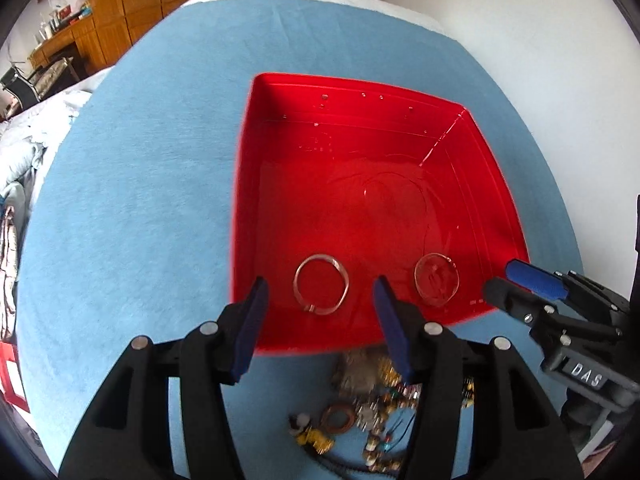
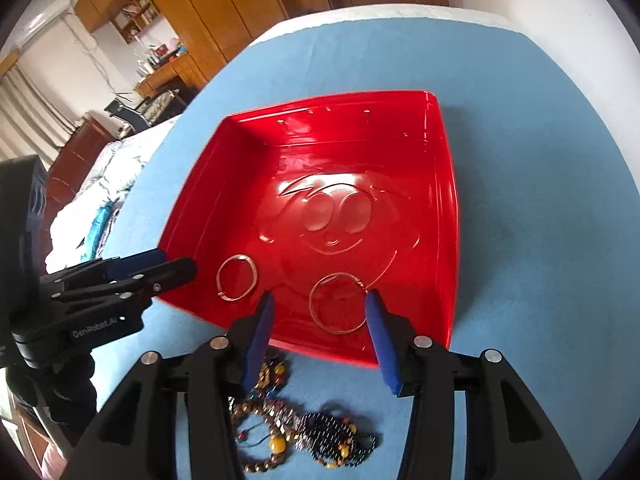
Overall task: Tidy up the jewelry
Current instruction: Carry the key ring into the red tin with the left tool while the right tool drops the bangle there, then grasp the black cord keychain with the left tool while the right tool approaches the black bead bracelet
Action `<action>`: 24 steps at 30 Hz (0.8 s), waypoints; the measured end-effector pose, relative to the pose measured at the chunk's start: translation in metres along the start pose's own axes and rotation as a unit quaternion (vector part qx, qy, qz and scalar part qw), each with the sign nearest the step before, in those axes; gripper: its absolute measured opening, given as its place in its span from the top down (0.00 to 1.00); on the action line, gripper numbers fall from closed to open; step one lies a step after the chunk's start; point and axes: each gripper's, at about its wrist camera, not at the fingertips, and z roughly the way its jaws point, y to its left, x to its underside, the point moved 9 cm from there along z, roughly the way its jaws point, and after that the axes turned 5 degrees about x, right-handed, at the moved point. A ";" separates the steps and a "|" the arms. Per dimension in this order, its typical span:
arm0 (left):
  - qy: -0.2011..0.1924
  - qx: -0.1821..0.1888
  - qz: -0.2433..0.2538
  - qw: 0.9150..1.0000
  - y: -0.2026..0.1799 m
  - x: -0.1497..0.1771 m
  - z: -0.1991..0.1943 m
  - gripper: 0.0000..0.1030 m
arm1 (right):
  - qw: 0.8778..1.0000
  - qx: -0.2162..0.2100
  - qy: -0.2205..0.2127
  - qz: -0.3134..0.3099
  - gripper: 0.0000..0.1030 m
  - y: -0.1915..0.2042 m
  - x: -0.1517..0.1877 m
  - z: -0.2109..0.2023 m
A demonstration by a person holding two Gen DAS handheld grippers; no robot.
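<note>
A red square tray (image 1: 472, 168) (image 2: 444, 200) sits on the blue cloth. Two thin silver bangles lie on its near floor: one at the left (image 1: 321, 283) (image 2: 237, 277), one at the right (image 1: 436, 283) (image 2: 339, 303). A heap of beaded bracelets and necklaces (image 1: 360, 408) (image 2: 296, 424) lies on the cloth in front of the tray. My left gripper (image 1: 322, 300) is open and empty over the tray's near rim, above the left bangle. My right gripper (image 2: 318, 312) is open and empty over the right bangle. Each gripper shows in the other's view (image 1: 516, 276) (image 2: 168, 266).
The blue cloth (image 1: 140, 200) covers a round-looking table with a white edge. A bed with bedding (image 2: 104, 184) and wooden cabinets (image 2: 224, 12) stand behind at the left. A white wall is at the right.
</note>
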 end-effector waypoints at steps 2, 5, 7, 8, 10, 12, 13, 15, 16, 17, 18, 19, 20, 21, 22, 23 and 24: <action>-0.010 -0.002 0.002 1.000 0.003 0.012 -0.015 0.48 | 1.000 -0.003 -0.005 -0.007 0.54 0.005 0.008 -0.009; -0.009 -0.019 0.002 1.000 0.014 0.035 -0.030 0.48 | 1.000 -0.006 -0.010 -0.015 0.54 0.009 0.022 -0.022; -0.002 -0.022 -0.006 1.000 0.021 0.050 -0.036 0.48 | 1.000 -0.001 -0.011 -0.024 0.54 0.012 0.036 -0.029; 0.003 -0.028 -0.007 1.000 0.024 0.059 -0.038 0.48 | 1.000 0.001 -0.009 -0.025 0.54 0.011 0.041 -0.032; 0.014 -0.037 -0.013 0.999 0.030 0.075 -0.038 0.50 | 1.000 0.003 -0.001 -0.028 0.54 0.012 0.056 -0.035; 0.028 -0.035 -0.019 0.999 0.031 0.089 -0.034 0.50 | 1.000 0.007 0.011 -0.029 0.55 0.011 0.070 -0.035; 0.035 -0.035 -0.021 0.999 0.030 0.095 -0.031 0.51 | 0.999 0.007 0.016 -0.028 0.56 0.011 0.074 -0.034; 0.059 -0.027 -0.028 0.998 0.028 0.110 -0.022 0.52 | 0.999 0.000 0.033 -0.026 0.57 0.012 0.087 -0.032; 0.069 -0.021 -0.031 0.997 0.026 0.114 -0.015 0.53 | 0.999 0.000 0.037 -0.025 0.57 0.011 0.091 -0.031; 0.074 -0.021 -0.031 0.997 0.025 0.118 -0.012 0.53 | 0.999 0.001 0.041 -0.023 0.58 0.010 0.096 -0.030; 0.078 -0.024 -0.031 0.996 0.024 0.120 -0.007 0.53 | 0.999 0.001 0.044 -0.022 0.58 0.009 0.100 -0.029; 0.081 -0.026 -0.031 0.996 0.023 0.121 -0.003 0.53 | 0.999 0.000 0.047 -0.019 0.58 0.007 0.104 -0.029; 0.085 -0.026 -0.033 0.995 0.023 0.122 0.001 0.54 | 0.999 -0.001 0.049 -0.017 0.58 0.006 0.107 -0.029; 0.089 -0.026 -0.035 0.995 0.022 0.122 0.005 0.55 | 0.999 -0.003 0.051 -0.014 0.58 0.004 0.110 -0.029; 0.092 -0.028 -0.037 0.995 0.022 0.122 0.008 0.55 | 0.999 -0.004 0.052 -0.012 0.58 0.003 0.112 -0.028; 0.095 -0.029 -0.039 0.994 0.021 0.121 0.013 0.55 | 0.999 -0.004 0.052 -0.012 0.58 0.002 0.113 -0.028; 0.099 -0.029 -0.040 0.994 0.021 0.121 0.016 0.55 | 0.999 -0.004 0.052 -0.010 0.58 0.001 0.114 -0.029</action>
